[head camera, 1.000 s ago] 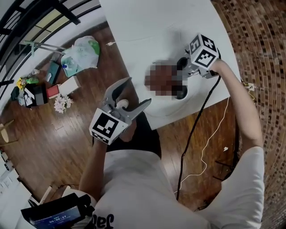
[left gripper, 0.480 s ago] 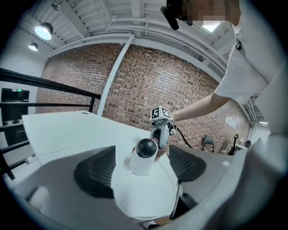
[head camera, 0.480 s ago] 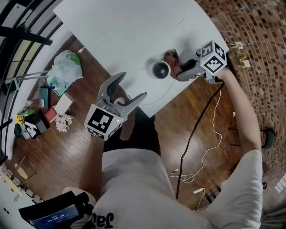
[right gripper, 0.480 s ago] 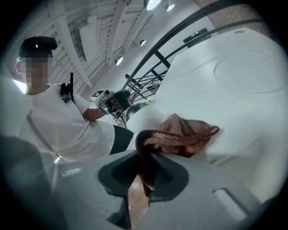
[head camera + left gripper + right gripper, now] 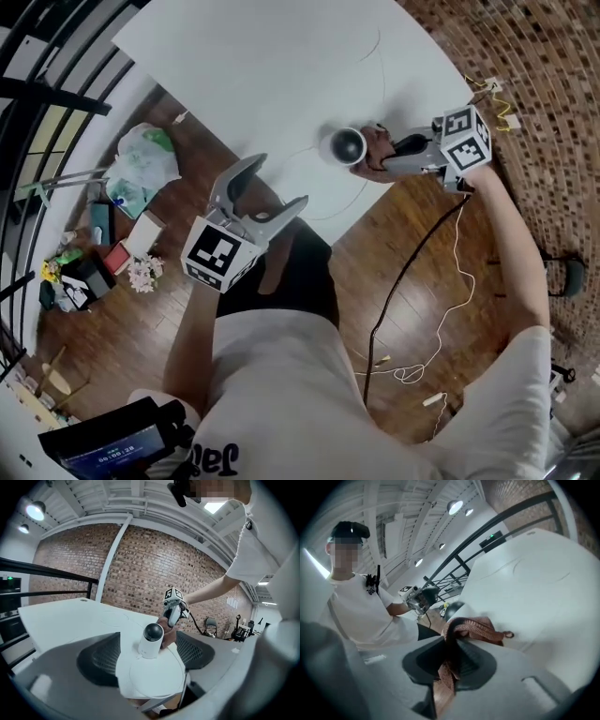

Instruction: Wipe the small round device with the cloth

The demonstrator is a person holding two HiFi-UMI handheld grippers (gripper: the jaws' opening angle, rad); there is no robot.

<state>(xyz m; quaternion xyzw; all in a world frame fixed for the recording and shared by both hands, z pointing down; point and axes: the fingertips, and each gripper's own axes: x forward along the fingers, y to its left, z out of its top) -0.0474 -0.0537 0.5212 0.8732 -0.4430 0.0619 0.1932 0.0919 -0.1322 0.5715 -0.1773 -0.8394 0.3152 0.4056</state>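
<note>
The small round device (image 5: 344,145), a white body with a black dome, stands near the front edge of the white table (image 5: 272,66). My right gripper (image 5: 386,157) is shut on a brown cloth (image 5: 370,150) and holds it against the device's right side. In the right gripper view the cloth (image 5: 471,630) bunches between the jaws, with the dark dome (image 5: 452,611) just behind it. My left gripper (image 5: 277,182) hangs open off the table's edge, holding nothing. In its own view the left gripper (image 5: 147,654) faces the device (image 5: 151,641), which stands well beyond the jaws.
A black cable (image 5: 412,272) runs from the right gripper down to the wooden floor. A thin wire (image 5: 380,56) lies on the table. Plastic bags and boxes (image 5: 141,178) sit on the floor at the left, and a white cord (image 5: 441,328) lies at the right.
The head camera has shifted. The right gripper with the cloth has moved from behind the device round to its right side. The left gripper has stayed open, off the table.
</note>
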